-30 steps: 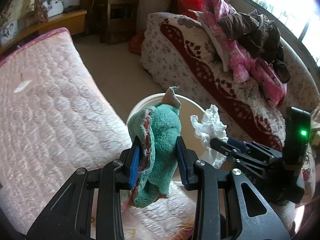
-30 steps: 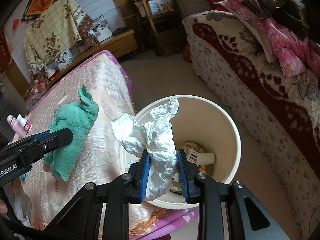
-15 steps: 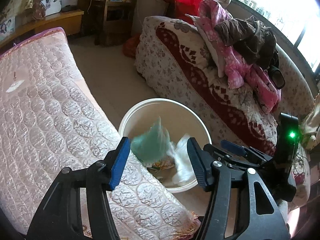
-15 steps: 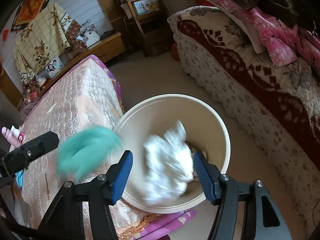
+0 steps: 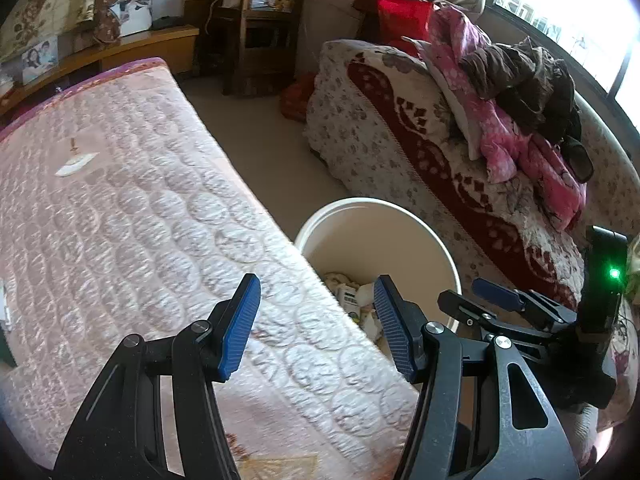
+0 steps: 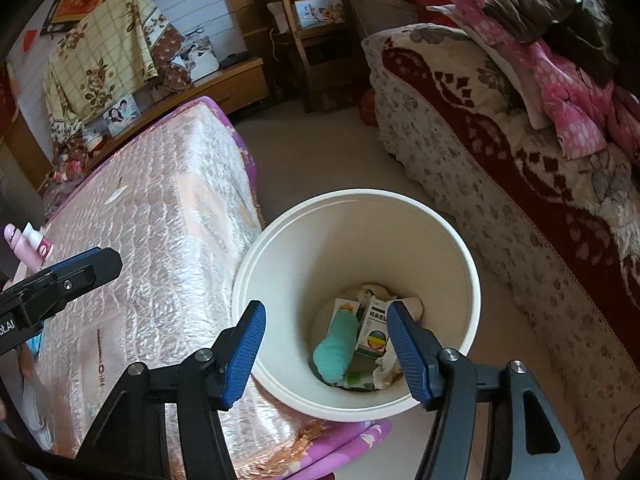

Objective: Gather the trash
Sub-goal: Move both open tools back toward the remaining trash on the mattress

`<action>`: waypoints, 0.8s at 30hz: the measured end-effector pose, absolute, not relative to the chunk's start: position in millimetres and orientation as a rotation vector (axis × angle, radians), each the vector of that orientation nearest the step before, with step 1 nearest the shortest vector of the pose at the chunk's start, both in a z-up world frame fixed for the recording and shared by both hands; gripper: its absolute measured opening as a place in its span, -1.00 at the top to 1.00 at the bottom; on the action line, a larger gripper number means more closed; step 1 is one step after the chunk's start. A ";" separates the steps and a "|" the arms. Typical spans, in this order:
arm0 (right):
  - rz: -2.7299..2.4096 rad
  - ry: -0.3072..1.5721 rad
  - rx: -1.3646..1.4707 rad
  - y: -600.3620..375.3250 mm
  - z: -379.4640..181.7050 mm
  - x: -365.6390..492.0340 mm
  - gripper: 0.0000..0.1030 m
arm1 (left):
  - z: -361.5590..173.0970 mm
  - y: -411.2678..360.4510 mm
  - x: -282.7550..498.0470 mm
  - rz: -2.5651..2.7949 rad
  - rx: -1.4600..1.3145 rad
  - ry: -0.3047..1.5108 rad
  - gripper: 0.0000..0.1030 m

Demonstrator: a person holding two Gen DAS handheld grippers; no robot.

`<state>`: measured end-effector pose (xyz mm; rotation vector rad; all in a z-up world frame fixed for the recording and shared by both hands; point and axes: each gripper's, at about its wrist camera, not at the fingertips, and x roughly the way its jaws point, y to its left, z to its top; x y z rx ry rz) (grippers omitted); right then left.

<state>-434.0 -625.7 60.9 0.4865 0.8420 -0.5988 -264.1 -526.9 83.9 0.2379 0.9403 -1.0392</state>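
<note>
the trash lies at the bottom of the white bin, which stands on the floor tight against the corner of the pink quilted mattress. inside it, in the right wrist view, a teal fuzzy cloth lies lengthwise beside a small green-and-white medicine box, with crumpled white paper at the near side under the box and more pale scraps behind. in the left wrist view only part of the bin shows past the mattress edge, with pale scraps and a small box in its depth.

the right gripper hangs over the bin's near rim, tilted down, its blue pads wide apart with nothing between them. the left gripper sits over the mattress corner just beside the bin, pads likewise spread and empty; the other gripper shows at its right.

a pink bottle lies on the mattress at the far left. across the floor stands a sofa under a floral and red blanket, with pink and brown clothes heaped on it.
</note>
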 end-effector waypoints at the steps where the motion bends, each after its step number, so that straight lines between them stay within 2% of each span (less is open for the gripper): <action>1: -0.596 0.845 0.481 -622.9 61.9 -431.6 -0.18 | 84.0 -523.7 -262.9 -1.033 0.238 0.938 -0.12; 24: -0.453 0.861 0.353 -531.4 85.3 -347.3 -0.24 | 98.3 -404.0 -215.6 -0.821 0.151 0.893 -0.12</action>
